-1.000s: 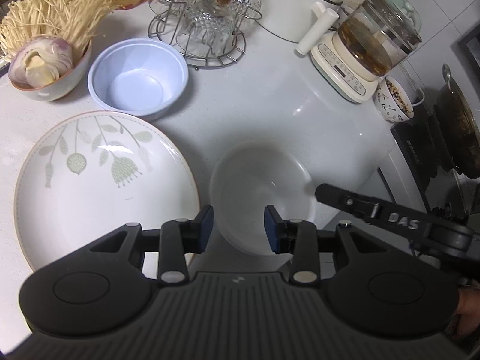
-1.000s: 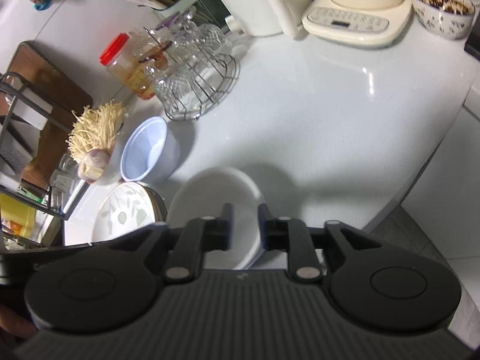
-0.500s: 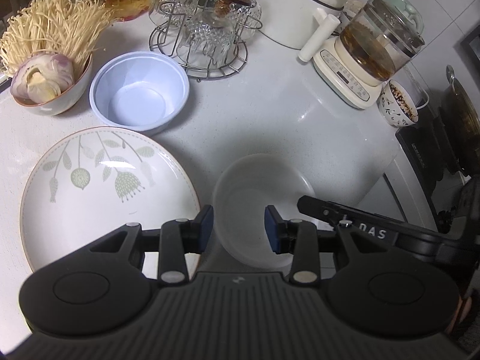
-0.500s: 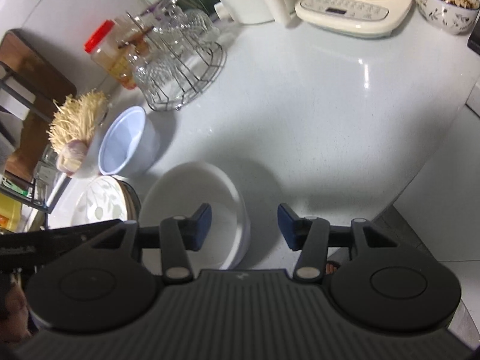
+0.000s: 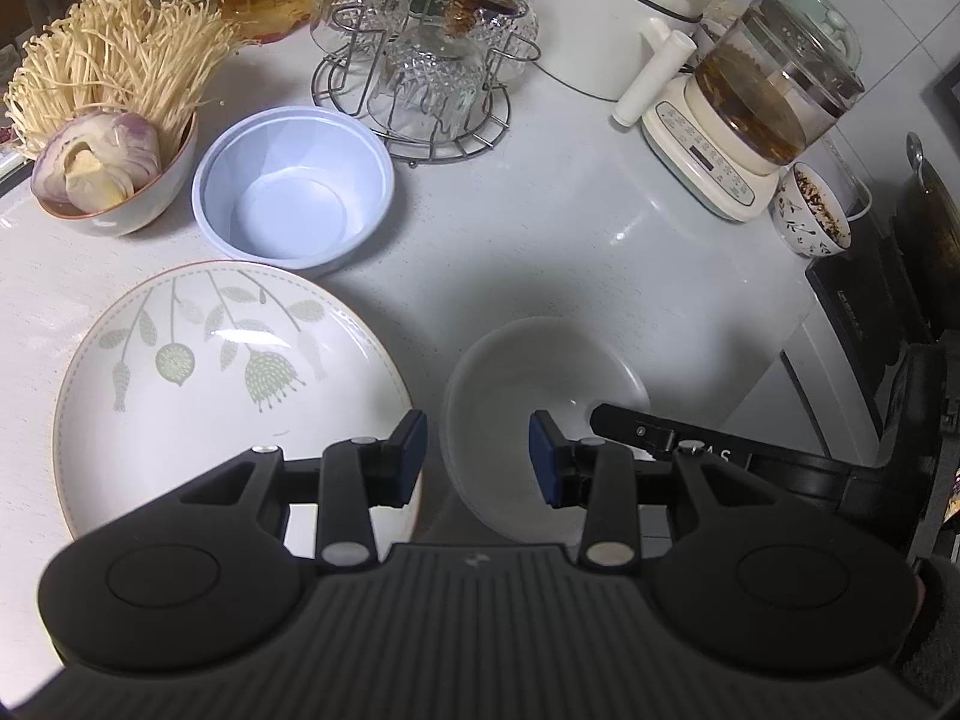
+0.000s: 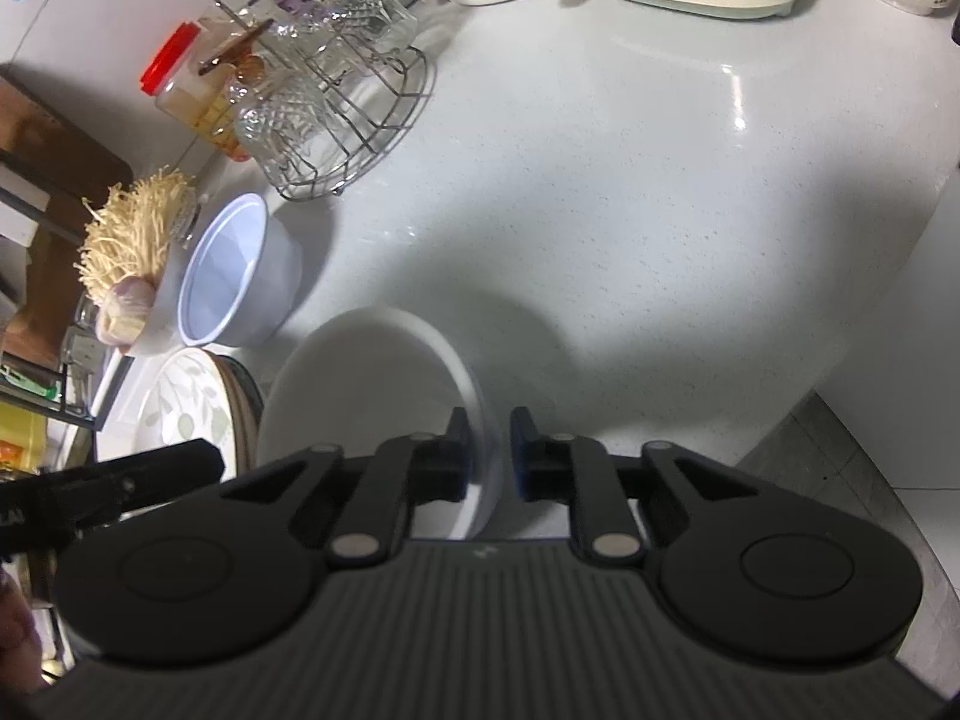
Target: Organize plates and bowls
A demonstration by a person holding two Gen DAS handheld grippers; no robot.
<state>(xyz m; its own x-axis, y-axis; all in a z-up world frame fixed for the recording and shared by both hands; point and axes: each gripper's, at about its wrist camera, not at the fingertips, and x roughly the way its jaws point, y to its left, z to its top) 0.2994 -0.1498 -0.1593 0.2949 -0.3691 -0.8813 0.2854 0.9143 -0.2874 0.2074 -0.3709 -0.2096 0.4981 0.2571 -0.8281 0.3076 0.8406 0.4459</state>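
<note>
A white bowl (image 5: 528,378) sits on the white counter near its front edge; it also shows in the right wrist view (image 6: 360,384). My right gripper (image 6: 487,462) is shut on the bowl's right rim, one finger inside and one outside. My left gripper (image 5: 478,456) is open and empty, hovering over the bowl's near left rim. A leaf-patterned plate (image 5: 222,384) lies left of the bowl, on a stack (image 6: 186,414). A pale blue bowl (image 5: 294,186) stands behind the plate (image 6: 228,276).
A bowl of enoki mushrooms and onion (image 5: 102,138) stands at far left. A wire rack of glass cups (image 5: 420,72), a jar (image 6: 186,90), a tea kettle on its base (image 5: 756,114), a small patterned bowl (image 5: 810,210) and a stove (image 5: 888,276) line the back and right.
My right gripper opened, shifted onto the white bowl's right rim and shut on it. The left gripper drew back a little and stayed open.
</note>
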